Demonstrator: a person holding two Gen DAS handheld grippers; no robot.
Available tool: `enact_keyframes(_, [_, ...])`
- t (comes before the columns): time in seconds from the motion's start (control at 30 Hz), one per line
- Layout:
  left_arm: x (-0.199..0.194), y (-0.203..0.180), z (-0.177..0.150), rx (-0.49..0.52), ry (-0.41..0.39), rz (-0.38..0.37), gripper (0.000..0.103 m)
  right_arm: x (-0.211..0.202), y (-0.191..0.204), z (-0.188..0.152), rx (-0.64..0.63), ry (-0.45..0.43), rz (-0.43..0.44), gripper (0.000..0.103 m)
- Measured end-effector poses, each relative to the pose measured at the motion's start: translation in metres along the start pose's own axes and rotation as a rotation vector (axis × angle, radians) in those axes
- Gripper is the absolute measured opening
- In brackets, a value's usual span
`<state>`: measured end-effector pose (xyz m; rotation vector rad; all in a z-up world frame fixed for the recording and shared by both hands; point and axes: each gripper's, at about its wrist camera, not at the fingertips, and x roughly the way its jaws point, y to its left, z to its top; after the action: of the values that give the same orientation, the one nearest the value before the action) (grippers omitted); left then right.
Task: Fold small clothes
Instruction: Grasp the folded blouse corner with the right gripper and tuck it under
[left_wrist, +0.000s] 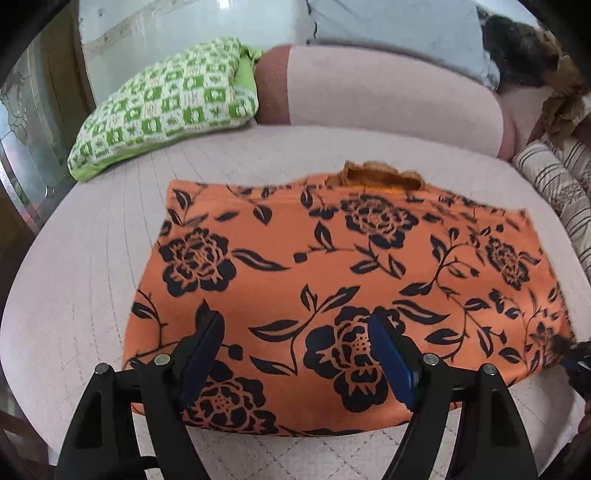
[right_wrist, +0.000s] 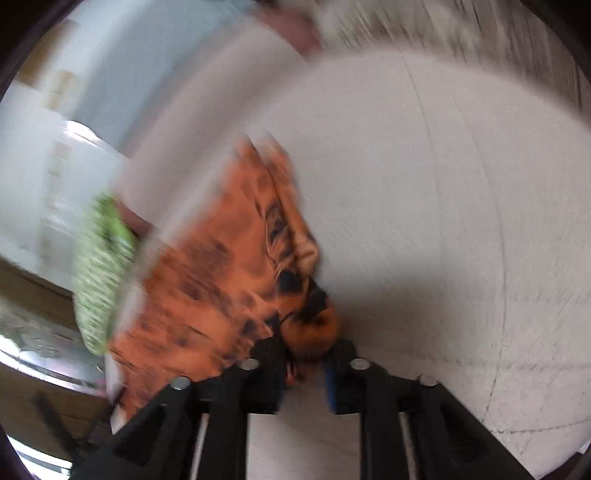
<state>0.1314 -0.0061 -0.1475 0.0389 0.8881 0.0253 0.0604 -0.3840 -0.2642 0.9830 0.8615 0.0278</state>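
While the right gripper (right_wrist: 308, 363) pinches a bunched corner of the orange floral garment (right_wrist: 221, 280), its jaws drawn close on the cloth, the left gripper (left_wrist: 295, 336) hangs spread wide above the same garment (left_wrist: 332, 258) with nothing between its blue pads (left_wrist: 391, 354). From the left wrist view the garment lies nearly flat on a pale quilted bed surface (left_wrist: 92, 258), filling the middle of the picture, with a ribbed orange neckband (left_wrist: 384, 177) peeking out at its far edge toward twelve o'clock. A green-and-white patterned pillow (left_wrist: 166, 107) rests at about ten o'clock, a pink bolster (left_wrist: 369, 99) runs across twelve o'clock, and striped bedding (left_wrist: 554, 184) sits at two o'clock. At four o'clock the garment's corner meets a dark tip at the frame edge, too small to read. Only the right wrist view, heavily blurred, shows the gathered folds at the pinched corner; the pillow (right_wrist: 99, 273) appears there at nine o'clock. No containers show in either view.
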Motion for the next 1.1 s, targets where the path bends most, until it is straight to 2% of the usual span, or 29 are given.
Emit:
enact_keyframes(0.03, [0.002,-0.002,0.001,0.003,-0.001,0.002,0.080,-0.006,-0.002,0.003,0.002,0.008,0.015,0.025])
enact_keyframes(0.1, [0.004,-0.008,0.006,0.018,-0.010,0.006,0.080,-0.022,-0.001,0.009,-0.026,-0.007,0.001,0.040])
enact_keyframes(0.13, [0.005,-0.013,0.010,0.028,-0.021,-0.005,0.080,-0.037,0.001,0.016,-0.047,-0.049,0.004,0.066])
enact_keyframes(0.17, [0.005,-0.016,0.013,0.034,-0.032,-0.013,0.080,-0.045,0.003,0.022,-0.066,-0.075,0.018,0.073])
enact_keyframes(0.27, [0.013,-0.026,0.018,0.058,-0.035,-0.030,0.080,-0.048,0.018,0.051,-0.162,-0.073,0.063,0.073])
enact_keyframes(0.37, [0.030,-0.032,0.018,0.067,-0.004,-0.023,0.080,-0.019,0.036,0.087,-0.232,-0.019,0.083,0.073])
enact_keyframes(0.47, [0.044,-0.031,0.013,0.051,0.032,-0.034,0.080,0.028,0.054,0.115,-0.299,0.058,0.051,0.073])
enact_keyframes(0.53, [0.045,-0.029,0.010,0.040,0.023,-0.046,0.081,0.060,0.057,0.123,-0.329,0.103,-0.019,0.073])
enact_keyframes(0.57, [0.045,-0.028,0.009,0.042,0.020,-0.051,0.081,0.077,0.056,0.125,-0.324,0.150,-0.027,0.068])
enact_keyframes(0.6, [0.046,-0.028,0.008,0.047,0.017,-0.056,0.081,0.088,0.055,0.125,-0.316,0.175,-0.027,0.060])
enact_keyframes(0.63, [0.046,-0.027,0.008,0.049,0.017,-0.061,0.082,0.092,0.058,0.125,-0.331,0.175,-0.038,0.029])
enact_keyframes(0.67, [0.047,-0.026,0.007,0.048,0.014,-0.068,0.082,0.091,0.062,0.124,-0.331,0.170,-0.031,0.020])
enact_keyframes(0.73, [0.047,-0.024,0.006,0.052,0.008,-0.084,0.083,0.076,0.073,0.121,-0.349,0.085,-0.047,0.014])
enact_keyframes(0.8, [0.048,-0.021,0.004,0.055,0.002,-0.095,0.084,0.064,0.078,0.114,-0.363,0.004,-0.073,0.013])
enact_keyframes(0.83, [0.048,-0.021,0.004,0.059,-0.001,-0.098,0.084,0.073,0.075,0.113,-0.361,0.019,-0.117,0.013])
enact_keyframes(0.87, [0.048,-0.021,0.005,0.064,0.001,-0.099,0.084,0.089,0.064,0.114,-0.332,0.086,-0.157,0.019])
enact_keyframes(0.93, [0.045,-0.019,0.007,0.068,0.010,-0.113,0.084,0.081,0.053,0.118,-0.242,0.069,-0.088,0.021])
enact_keyframes(0.97, [0.043,-0.016,0.007,0.062,0.002,-0.122,0.084,0.070,0.057,0.118,-0.230,0.048,-0.081,0.023])
enact_keyframes(1.03, [0.042,-0.010,0.007,0.052,-0.001,-0.128,0.084,0.049,0.074,0.114,-0.293,-0.005,-0.117,0.023])
enact_keyframes(1.1, [0.042,-0.005,0.005,0.045,-0.012,-0.146,0.084,0.028,0.095,0.103,-0.373,-0.045,-0.111,0.023])
